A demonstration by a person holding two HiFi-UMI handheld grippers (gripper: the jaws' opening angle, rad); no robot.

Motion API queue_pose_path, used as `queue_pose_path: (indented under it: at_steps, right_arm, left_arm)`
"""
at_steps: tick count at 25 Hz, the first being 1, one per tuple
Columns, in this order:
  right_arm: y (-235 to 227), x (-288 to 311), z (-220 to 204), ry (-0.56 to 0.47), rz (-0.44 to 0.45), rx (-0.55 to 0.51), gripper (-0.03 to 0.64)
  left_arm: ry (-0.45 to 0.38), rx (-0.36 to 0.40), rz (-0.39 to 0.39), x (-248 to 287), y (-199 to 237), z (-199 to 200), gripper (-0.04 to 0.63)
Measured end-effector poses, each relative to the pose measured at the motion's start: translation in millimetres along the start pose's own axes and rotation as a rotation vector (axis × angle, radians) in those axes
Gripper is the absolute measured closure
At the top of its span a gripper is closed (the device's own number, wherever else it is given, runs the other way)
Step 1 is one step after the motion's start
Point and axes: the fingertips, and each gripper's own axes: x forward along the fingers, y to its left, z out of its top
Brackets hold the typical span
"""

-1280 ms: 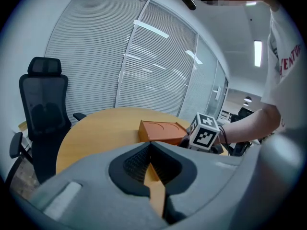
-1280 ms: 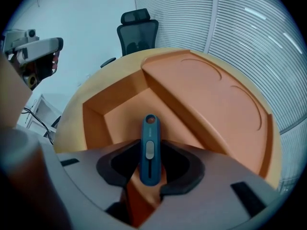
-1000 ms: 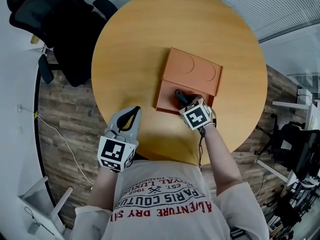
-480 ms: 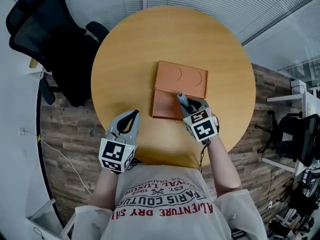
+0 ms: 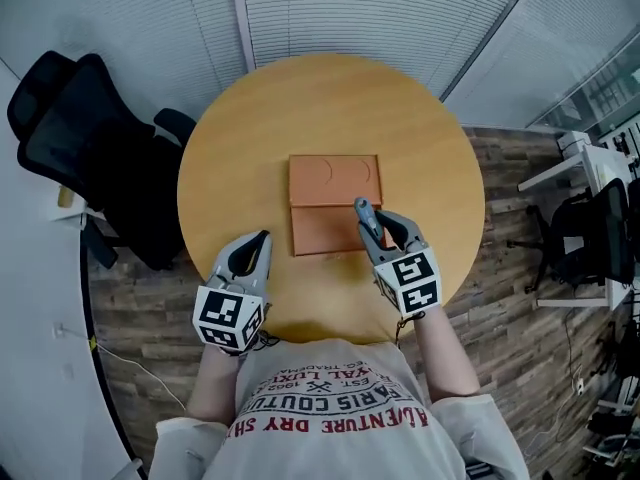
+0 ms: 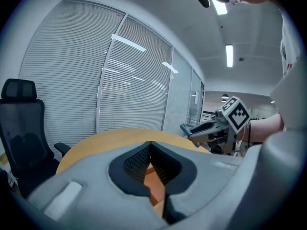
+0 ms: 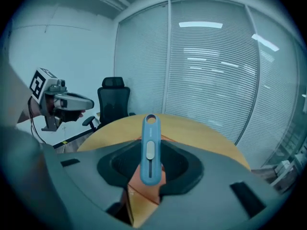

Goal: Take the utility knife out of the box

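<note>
We pinch the blue utility knife in our right gripper, and it sticks out ahead of the jaws. The orange box lies below and just beyond them. Our left gripper hangs alongside, its jaws pressed together, empty.

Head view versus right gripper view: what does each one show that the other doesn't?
Only the head view: the person's printed shirt and the marker cube on the right gripper. Only the right gripper view: the slider and end hole on the blue knife. Both: the round table, black chair, left gripper, and the knife clamped in the right gripper.
</note>
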Motion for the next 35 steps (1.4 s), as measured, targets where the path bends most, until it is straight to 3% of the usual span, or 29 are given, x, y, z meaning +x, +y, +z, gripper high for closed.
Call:
queue_pose_path:
  at_steps: [7, 11, 17, 35]
  right_arm:
    - [-2.9, -62.7, 31.0, -0.215, -0.098, 0.038, 0.485]
    - [-4.5, -83.1, 32.6, -0.276, -0.143, 0.081, 0.485]
    - [-7.7, -91.8, 34.8, -0.305, -0.194, 0.114, 0.485]
    - [10.1, -92.6, 30.2, -0.304, -0.191, 0.150, 0.486]
  left_arm:
    - [-0.079, 0.078, -0.054, -5.7, -19.3, 46.6, 0.600]
    - [-0.115, 0.129, -0.079, -12.3, -33.0, 63.6, 0.600]
    - [-0.114, 0.154, -0.101, -14.7, -38.1, 66.1, 0.600]
    - [-0.107, 0.159, -0.135, -12.8, -48.1, 62.4, 0.600]
